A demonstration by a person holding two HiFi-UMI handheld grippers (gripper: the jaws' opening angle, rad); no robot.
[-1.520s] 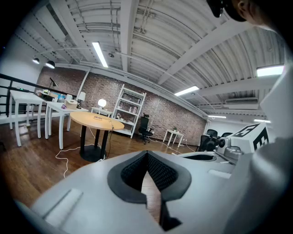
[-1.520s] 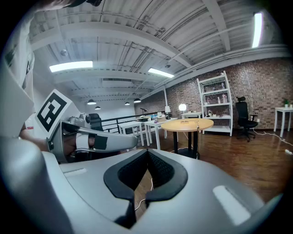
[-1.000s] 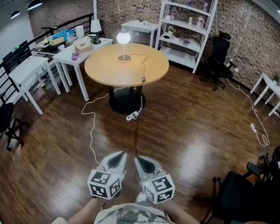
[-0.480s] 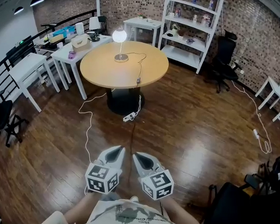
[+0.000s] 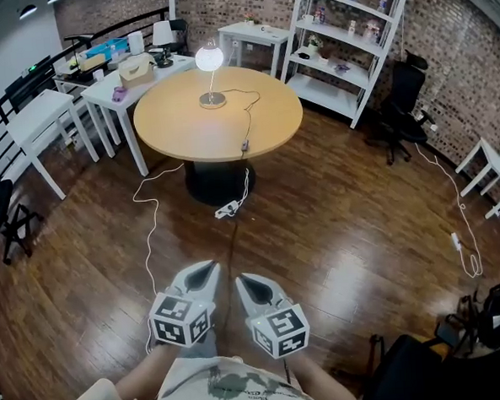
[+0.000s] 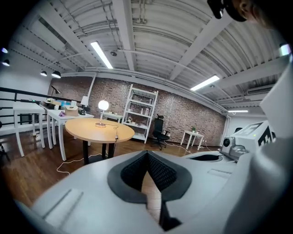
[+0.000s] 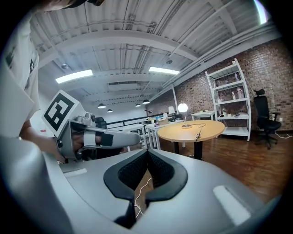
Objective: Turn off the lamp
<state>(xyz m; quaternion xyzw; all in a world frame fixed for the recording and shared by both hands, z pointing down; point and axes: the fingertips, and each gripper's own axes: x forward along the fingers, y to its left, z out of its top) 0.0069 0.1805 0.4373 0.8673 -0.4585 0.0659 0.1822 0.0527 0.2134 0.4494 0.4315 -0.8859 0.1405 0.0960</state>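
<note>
A small lamp (image 5: 209, 60) with a glowing round white globe stands lit on the far side of the round wooden table (image 5: 186, 127); it also shows as the lit lamp (image 6: 103, 106) and lamp (image 7: 182, 108) in the two gripper views. Its cord runs across the tabletop to an inline switch (image 5: 245, 144) near the table's edge, then drops to the floor. My left gripper (image 5: 210, 270) and right gripper (image 5: 244, 281) are held side by side close to my body, far from the table. Both are shut with nothing in them.
A power strip (image 5: 226, 209) and white cables lie on the wooden floor under the table. White side tables (image 5: 46, 110) stand at the left, a white shelf unit (image 5: 350, 37) at the back, office chairs (image 5: 400, 101) at the right.
The table and lamp have drawn slightly nearer and shifted left in the head view as I step forward. The grippers keep their place and stay shut.
</note>
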